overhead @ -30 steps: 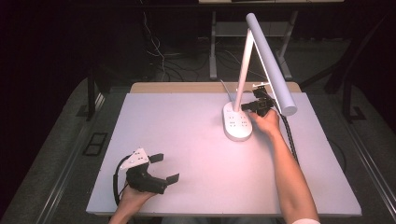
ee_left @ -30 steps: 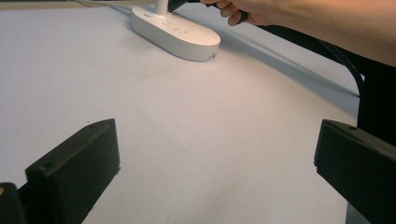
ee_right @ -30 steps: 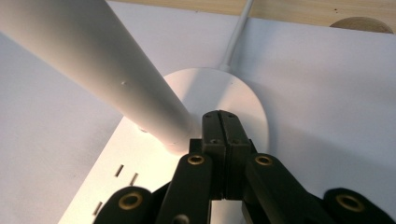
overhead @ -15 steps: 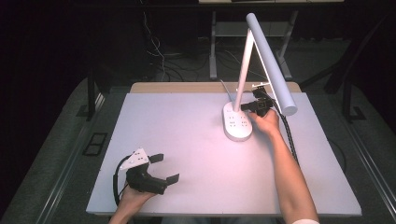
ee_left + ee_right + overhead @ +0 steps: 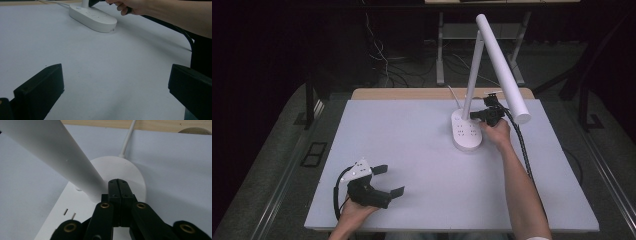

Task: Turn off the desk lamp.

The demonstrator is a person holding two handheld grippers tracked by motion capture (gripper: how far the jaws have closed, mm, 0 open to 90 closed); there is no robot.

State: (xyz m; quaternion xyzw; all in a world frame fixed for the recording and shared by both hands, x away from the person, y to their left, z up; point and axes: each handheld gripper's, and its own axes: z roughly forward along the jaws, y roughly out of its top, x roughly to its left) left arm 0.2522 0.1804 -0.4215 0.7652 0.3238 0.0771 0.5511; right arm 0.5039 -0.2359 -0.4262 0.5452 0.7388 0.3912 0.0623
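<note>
A white desk lamp stands at the back right of the white table [image 5: 412, 145]. Its oblong base [image 5: 466, 134] carries socket slots, a slanted stem [image 5: 472, 75] rises from it, and a long tube head [image 5: 504, 70] hangs over the right. My right gripper [image 5: 475, 115] is shut with nothing between its jaws. Its tips [image 5: 118, 183] sit just above the round end of the base [image 5: 130, 168], right beside the foot of the stem [image 5: 57, 152]; whether they touch I cannot tell. My left gripper [image 5: 390, 180] rests open at the front left, jaws wide apart [image 5: 115, 92], pointing toward the lamp base [image 5: 92, 17].
The lamp's white cord [image 5: 127, 138] runs off the back edge over a wooden strip [image 5: 412, 93]. The right gripper's black cable [image 5: 522, 145] trails along the forearm. Beyond the table there are a dark floor, loose wires and a desk frame [image 5: 442, 45].
</note>
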